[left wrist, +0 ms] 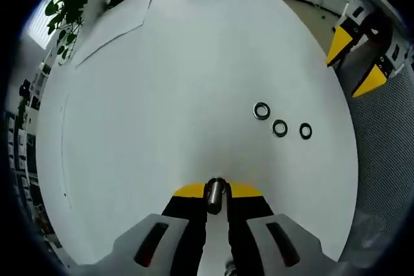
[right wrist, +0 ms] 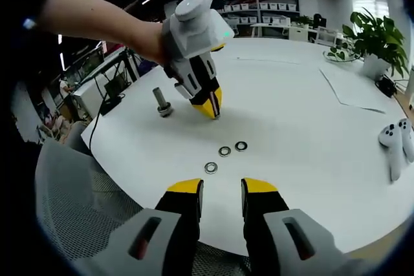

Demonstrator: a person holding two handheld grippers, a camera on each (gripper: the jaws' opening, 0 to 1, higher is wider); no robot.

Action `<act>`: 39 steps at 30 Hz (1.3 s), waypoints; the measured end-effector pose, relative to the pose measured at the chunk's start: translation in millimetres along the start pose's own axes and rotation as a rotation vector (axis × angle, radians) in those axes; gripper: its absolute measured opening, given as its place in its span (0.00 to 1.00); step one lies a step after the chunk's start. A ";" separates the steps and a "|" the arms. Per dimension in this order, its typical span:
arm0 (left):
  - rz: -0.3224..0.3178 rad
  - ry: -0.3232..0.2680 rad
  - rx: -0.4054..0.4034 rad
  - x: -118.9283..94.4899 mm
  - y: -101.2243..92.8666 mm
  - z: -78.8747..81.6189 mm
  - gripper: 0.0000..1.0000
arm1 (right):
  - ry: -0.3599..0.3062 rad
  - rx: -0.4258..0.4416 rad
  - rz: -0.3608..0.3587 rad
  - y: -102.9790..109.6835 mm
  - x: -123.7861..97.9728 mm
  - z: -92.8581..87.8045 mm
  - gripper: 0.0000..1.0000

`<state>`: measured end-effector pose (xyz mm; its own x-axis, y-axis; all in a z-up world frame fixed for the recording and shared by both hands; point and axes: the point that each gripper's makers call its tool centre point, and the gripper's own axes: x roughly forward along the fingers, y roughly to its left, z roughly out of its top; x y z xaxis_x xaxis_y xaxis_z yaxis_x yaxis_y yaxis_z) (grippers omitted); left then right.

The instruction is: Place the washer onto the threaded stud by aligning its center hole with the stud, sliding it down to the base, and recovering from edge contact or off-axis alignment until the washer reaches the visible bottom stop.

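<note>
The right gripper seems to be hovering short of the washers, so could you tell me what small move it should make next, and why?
Probably ease the right gripper forward and down over the nearest washer: it is open and empty, and the stud is bare.

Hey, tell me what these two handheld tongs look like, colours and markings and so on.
Both match. The right tongs have grey bodies with dark red oval insets, black jaws and yellow tips. The left tongs, seen in the right gripper view, have a light grey housing with a round cap and a small green light, tapering to black jaws with yellow tips. No sleeve shows on the arm.
</note>
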<state>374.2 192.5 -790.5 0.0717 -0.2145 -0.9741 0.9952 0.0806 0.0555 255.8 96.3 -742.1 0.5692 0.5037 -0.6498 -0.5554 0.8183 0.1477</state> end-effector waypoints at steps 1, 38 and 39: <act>0.001 -0.001 -0.001 0.1 0.3 -0.3 0.08 | 0.000 0.000 0.000 0.0 0.0 0.0 0.27; 0.056 -0.141 -0.217 -37.2 -20.7 -13.5 0.21 | 0.009 -0.006 -0.001 -0.2 0.4 -1.3 0.27; 0.052 -0.146 -0.220 -36.6 -24.4 -13.2 0.21 | 0.009 -0.007 -0.003 -0.5 0.2 -1.5 0.27</act>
<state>346.4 211.3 -759.1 0.1466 -0.3411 -0.9285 0.9527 0.3013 0.0398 255.3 95.6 -743.5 0.5655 0.4984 -0.6572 -0.5580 0.8179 0.1401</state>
